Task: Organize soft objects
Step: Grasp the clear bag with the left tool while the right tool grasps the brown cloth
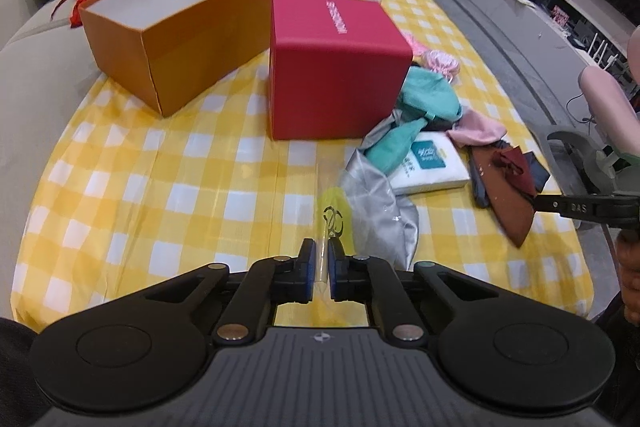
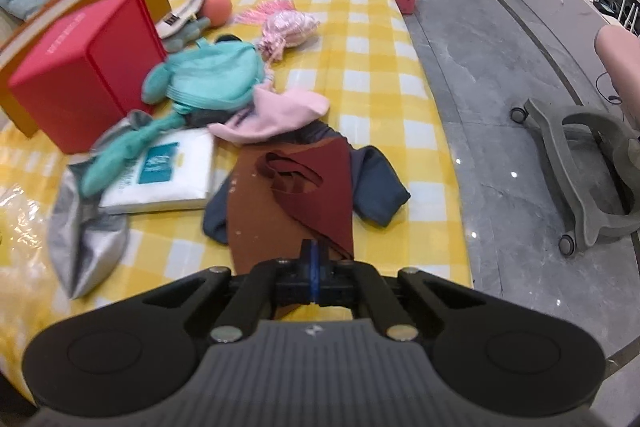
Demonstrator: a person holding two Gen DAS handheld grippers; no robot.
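Note:
My left gripper (image 1: 321, 247) is shut on the edge of a clear plastic bag (image 1: 336, 215) with a yellow printed patch, which lies beside silver-grey fabric (image 1: 380, 207). My right gripper (image 2: 314, 247) is shut on the near edge of a rust-brown cloth (image 2: 260, 219) with a maroon piece (image 2: 316, 195) on top. In the left wrist view the right gripper (image 1: 538, 203) comes in from the right at that cloth (image 1: 514, 215). Behind it lie a navy cloth (image 2: 376, 191), a pink cloth (image 2: 280, 115), a teal cloth (image 2: 216, 79) and a white packet (image 2: 164, 175).
An open orange box (image 1: 192, 27) and a shut red box (image 1: 336, 67) stand on the yellow checked table (image 1: 160, 187). A pink tasselled pouch (image 2: 288, 27) and an orange ball (image 2: 218, 7) lie farther back. The table's right edge (image 2: 436, 131) drops to a grey floor with a chair base (image 2: 580, 167).

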